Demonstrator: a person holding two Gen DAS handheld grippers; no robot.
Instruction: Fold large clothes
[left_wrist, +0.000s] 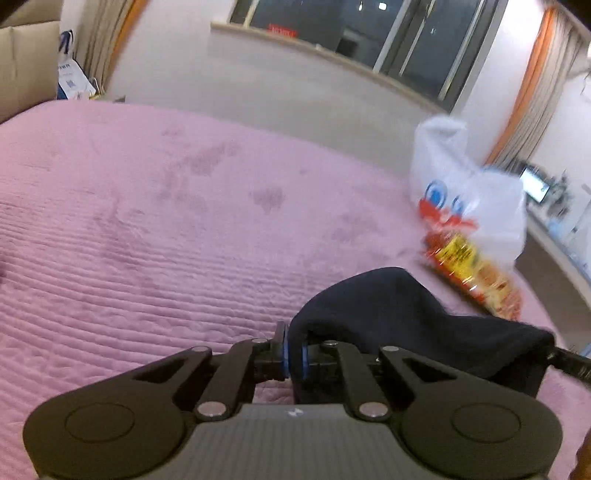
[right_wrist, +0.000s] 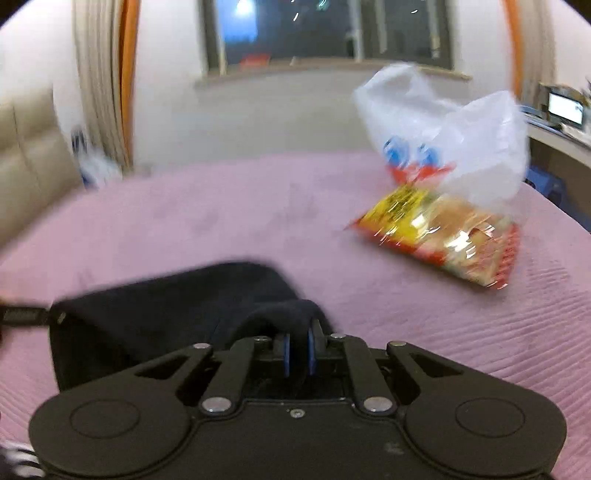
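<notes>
A dark navy, soft knitted garment (left_wrist: 406, 314) is held up over a wide pink quilted bedspread with fine ribbed stitching (left_wrist: 147, 240). In the left wrist view, the left gripper (left_wrist: 294, 356), a black two-finger tool with blue-rimmed pads, is seen closed on an edge of the garment: the cloth is pinched between the pads, and from there it is draped away to the right, where a far corner is met by a black textured bar (left_wrist: 570, 363) entering from the right edge. In the right wrist view, the right gripper (right_wrist: 298, 352) is likewise clamped on the dark navy garment (right_wrist: 166, 306), a rolled hem being caught between its blue pads; the rest of the fabric is spread to the left of the tool, above the pink bedspread (right_wrist: 406, 314). Whether the lower part of the garment touches the bed cannot be told

Farther back on the bedspread, toward the right, a red and yellow crinkly snack packet (right_wrist: 443, 236) is laid flat, and a white translucent plastic bag printed with blue and red marks (right_wrist: 450, 136) is stood partly over it; both are also visible in the left wrist view, the packet (left_wrist: 476, 273) and the bag (left_wrist: 469, 195) well apart from the garment. Both views are blurred
</notes>
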